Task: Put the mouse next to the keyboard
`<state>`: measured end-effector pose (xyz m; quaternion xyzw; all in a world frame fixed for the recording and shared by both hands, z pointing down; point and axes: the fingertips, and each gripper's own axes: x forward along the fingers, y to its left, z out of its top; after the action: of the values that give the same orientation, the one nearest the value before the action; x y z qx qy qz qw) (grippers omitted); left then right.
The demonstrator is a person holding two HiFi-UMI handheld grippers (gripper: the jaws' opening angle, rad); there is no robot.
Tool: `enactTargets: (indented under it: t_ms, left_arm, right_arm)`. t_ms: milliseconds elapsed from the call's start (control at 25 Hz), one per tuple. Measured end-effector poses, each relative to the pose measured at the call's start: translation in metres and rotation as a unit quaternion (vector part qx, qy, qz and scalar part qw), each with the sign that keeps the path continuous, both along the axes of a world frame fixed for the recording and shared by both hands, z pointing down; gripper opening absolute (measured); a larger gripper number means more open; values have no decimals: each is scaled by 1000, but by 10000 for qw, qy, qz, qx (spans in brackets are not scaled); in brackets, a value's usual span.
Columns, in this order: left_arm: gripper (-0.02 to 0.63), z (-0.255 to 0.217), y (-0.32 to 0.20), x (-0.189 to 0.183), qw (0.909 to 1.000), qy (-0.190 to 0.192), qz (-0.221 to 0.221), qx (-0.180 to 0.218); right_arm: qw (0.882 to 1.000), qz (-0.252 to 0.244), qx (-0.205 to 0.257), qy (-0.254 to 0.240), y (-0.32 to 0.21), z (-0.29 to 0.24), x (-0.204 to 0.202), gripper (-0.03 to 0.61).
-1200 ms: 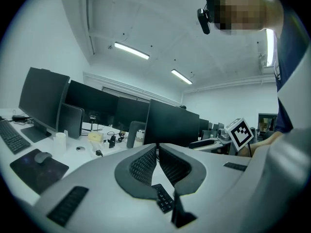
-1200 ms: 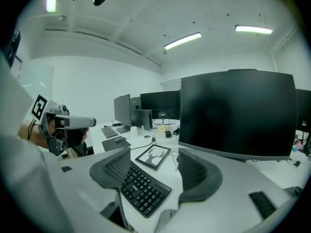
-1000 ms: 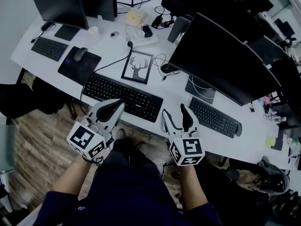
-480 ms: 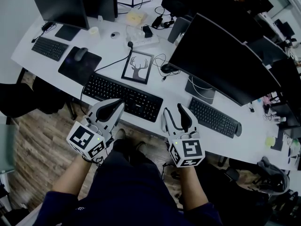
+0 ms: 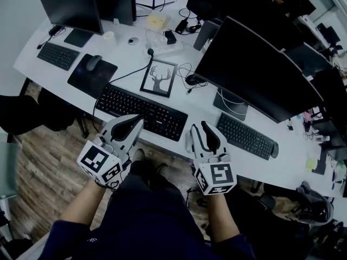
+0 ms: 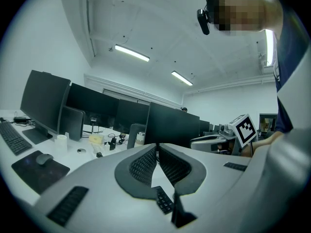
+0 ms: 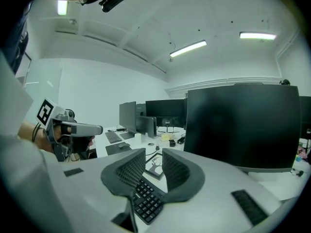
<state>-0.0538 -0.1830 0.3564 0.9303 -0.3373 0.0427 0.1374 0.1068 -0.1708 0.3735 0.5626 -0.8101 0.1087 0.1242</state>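
Observation:
A black keyboard (image 5: 141, 111) lies along the near edge of the white desk (image 5: 127, 50). A dark mouse (image 5: 92, 62) sits on a black mouse pad (image 5: 81, 80) to its far left. A second black mouse (image 5: 191, 79), with a cable, lies by the big monitor's foot. My left gripper (image 5: 135, 120) hovers over the keyboard's near edge with its jaws shut and empty (image 6: 157, 146). My right gripper (image 5: 198, 128) is held at the desk edge to the right of the keyboard. Its jaws have just been closing; a narrow gap remains and nothing is between them (image 7: 154, 152).
A framed deer picture (image 5: 159, 77) lies behind the keyboard. A large dark monitor (image 5: 255, 69) stands at the right with another keyboard (image 5: 246, 135) before it. A third keyboard (image 5: 57, 56), a smaller monitor (image 5: 70, 7) and small clutter sit at the far left and back.
The right gripper's jaws have drawn much closer together while the hand barely shifted. The left gripper and the things on the desk have stayed where they were.

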Motion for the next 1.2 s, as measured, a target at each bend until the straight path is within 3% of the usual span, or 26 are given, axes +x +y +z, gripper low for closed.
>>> enactTargets:
  t_ms: [1200]
  left_arm:
    - [41, -2, 7, 12, 10000, -7, -38, 23]
  right_arm:
    - [9994, -210, 207, -160, 9, -16, 3, 5]
